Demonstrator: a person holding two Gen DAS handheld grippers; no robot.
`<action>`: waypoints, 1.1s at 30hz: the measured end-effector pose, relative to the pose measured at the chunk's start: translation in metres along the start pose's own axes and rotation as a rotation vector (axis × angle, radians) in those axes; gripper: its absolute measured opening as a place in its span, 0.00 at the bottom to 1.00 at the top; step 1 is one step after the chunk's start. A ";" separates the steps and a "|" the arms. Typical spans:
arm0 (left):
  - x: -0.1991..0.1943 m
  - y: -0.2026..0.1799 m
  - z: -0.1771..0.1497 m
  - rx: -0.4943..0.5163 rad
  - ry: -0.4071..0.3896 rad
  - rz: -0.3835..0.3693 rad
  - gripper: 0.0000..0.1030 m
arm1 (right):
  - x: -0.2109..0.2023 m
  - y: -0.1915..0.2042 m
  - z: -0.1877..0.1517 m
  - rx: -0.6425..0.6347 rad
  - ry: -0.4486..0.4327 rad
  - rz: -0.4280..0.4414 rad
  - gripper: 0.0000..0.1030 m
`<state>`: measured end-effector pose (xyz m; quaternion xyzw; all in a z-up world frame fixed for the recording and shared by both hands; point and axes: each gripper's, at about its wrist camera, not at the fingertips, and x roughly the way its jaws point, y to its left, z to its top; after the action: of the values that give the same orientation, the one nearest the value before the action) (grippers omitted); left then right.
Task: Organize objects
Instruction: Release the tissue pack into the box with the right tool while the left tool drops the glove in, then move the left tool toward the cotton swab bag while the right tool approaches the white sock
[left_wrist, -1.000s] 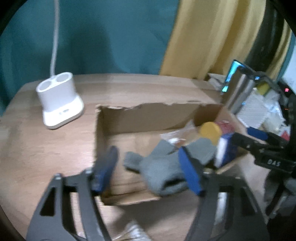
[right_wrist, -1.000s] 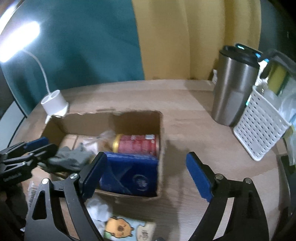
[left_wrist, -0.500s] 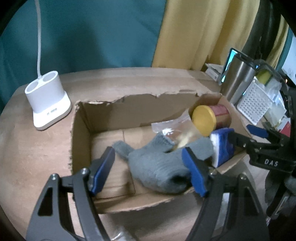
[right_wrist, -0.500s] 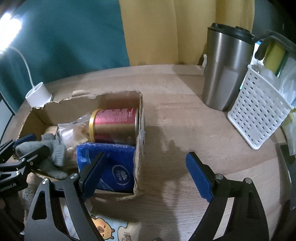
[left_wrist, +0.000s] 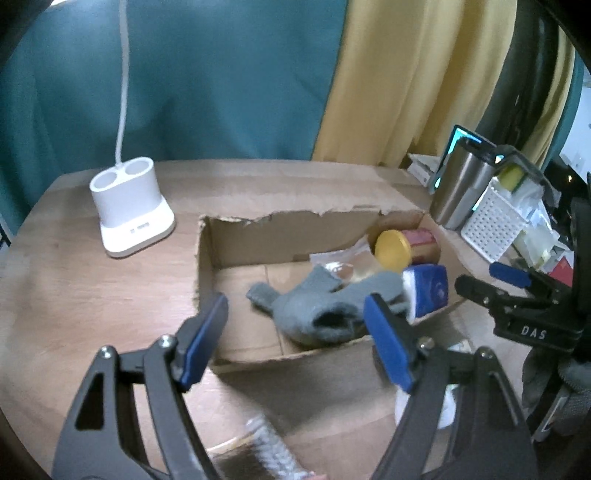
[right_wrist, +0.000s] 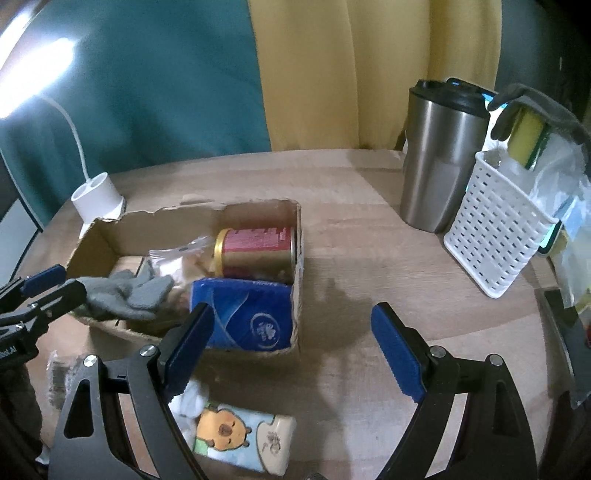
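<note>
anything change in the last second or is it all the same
The left gripper has backed away from the grey glove, which now lies alone in the cardboard box; its jaws were already open. The right gripper stays open and empty. The can and blue pack are unmoved.

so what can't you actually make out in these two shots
- Print on the red can: too small, right wrist view.
- Clear packet's contents: covered by the grey glove, both views.
- Bristly item at the bottom edge: blurred and cut off, left wrist view.
- White basket's contents: crumpled plastic hides them.
- Cartoon pack: partly behind the right claw's finger.
</note>
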<state>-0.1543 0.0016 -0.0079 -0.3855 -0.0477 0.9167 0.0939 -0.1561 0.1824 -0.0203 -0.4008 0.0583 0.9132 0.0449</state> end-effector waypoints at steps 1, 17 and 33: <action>-0.004 0.001 -0.001 -0.002 -0.005 0.001 0.76 | -0.002 0.000 -0.001 -0.001 -0.002 0.001 0.87; -0.039 0.006 -0.019 -0.027 -0.042 -0.010 0.79 | -0.031 0.010 -0.021 -0.011 -0.027 0.004 0.87; -0.053 0.021 -0.055 -0.055 -0.020 0.023 0.80 | -0.041 0.022 -0.042 -0.042 -0.014 0.024 0.87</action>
<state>-0.0812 -0.0292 -0.0130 -0.3792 -0.0697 0.9198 0.0723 -0.1009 0.1529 -0.0168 -0.3946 0.0436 0.9174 0.0260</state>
